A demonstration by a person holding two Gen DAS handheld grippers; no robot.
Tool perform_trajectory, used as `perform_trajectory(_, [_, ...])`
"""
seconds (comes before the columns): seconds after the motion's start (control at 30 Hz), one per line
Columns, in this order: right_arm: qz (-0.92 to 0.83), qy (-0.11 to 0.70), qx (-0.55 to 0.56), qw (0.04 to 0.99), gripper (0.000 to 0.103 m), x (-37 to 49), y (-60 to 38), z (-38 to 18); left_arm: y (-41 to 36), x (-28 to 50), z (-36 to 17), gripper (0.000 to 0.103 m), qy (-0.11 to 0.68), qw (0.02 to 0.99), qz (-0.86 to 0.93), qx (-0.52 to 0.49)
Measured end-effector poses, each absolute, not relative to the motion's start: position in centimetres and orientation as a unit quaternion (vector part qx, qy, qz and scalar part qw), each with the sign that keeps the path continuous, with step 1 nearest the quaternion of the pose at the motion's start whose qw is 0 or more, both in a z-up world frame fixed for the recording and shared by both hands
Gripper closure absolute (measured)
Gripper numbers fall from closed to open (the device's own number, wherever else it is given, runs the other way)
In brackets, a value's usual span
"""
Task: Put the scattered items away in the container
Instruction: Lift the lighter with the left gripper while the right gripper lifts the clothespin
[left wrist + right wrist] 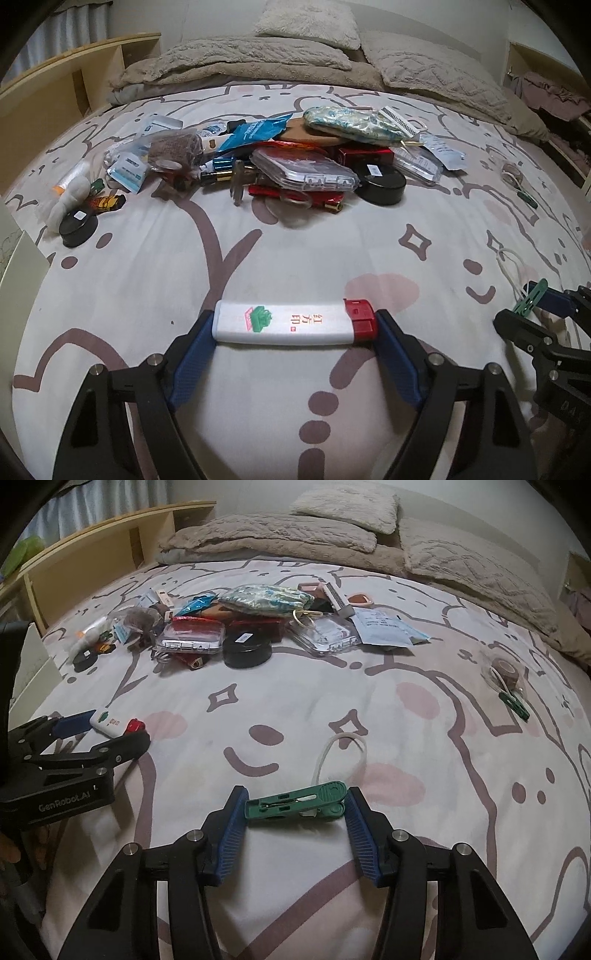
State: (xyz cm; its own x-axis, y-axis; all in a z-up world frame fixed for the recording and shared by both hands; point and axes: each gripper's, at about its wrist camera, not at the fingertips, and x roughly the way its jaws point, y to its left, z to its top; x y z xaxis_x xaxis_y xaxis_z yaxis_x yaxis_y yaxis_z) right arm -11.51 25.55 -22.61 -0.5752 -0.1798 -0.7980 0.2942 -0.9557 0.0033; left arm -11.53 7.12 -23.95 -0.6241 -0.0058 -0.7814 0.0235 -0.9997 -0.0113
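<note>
While both tools hover low over the cartoon-print bedsheet, the left gripper clamps a white lighter end to end; light, rigid, slick plastic. The right gripper pinches a green clothespin lengthwise, stiff but springy. Both sit nearer than the clutter pile; no container shows.
</note>
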Motion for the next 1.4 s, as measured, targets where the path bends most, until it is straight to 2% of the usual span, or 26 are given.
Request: perform_trajectory(1.4, [-0.897, 0.026, 0.433, 0.089, 0.049, -7.7, 27.1, -21.6, 10.0, -7.0, -21.8, 0.019, -0.009, -0.055, -0.901, 0.431])
